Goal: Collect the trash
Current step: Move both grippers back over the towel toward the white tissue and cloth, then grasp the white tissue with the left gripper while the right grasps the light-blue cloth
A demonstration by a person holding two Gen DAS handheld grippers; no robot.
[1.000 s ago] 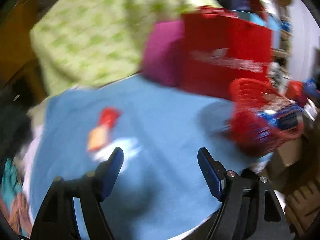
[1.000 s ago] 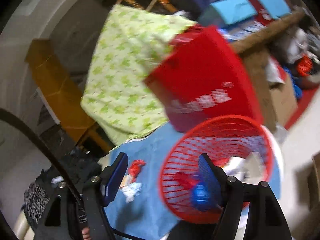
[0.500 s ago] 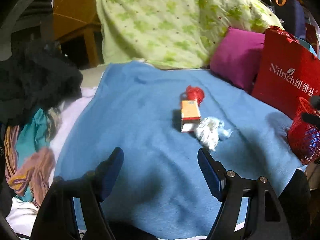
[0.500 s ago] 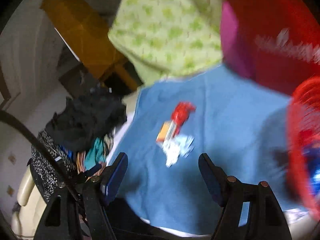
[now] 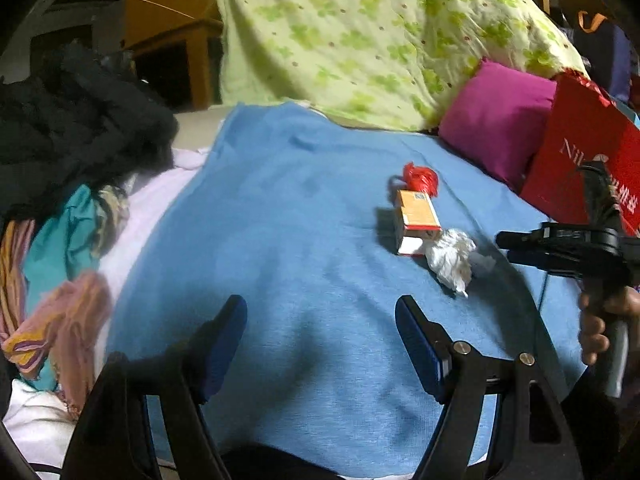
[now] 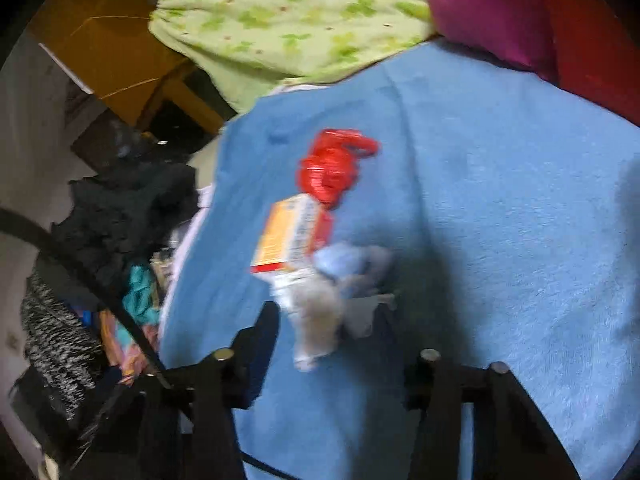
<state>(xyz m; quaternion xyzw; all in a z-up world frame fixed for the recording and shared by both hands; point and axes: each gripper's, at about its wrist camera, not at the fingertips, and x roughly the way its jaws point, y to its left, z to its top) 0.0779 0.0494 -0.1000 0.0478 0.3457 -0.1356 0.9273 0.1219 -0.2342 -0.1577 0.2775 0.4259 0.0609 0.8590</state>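
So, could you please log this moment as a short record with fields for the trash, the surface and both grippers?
surface: blue blanket
trash 1: crumpled white tissue, touching the box's near end
trash 2: small orange and white box, lying flat
trash 3: red plastic wad, at the box's far end
left gripper: open, empty, short of the trash
right gripper: open, closing in on the tissue, contact cannot be told (blurred)
background: green floral quilt, magenta pillow, red bag
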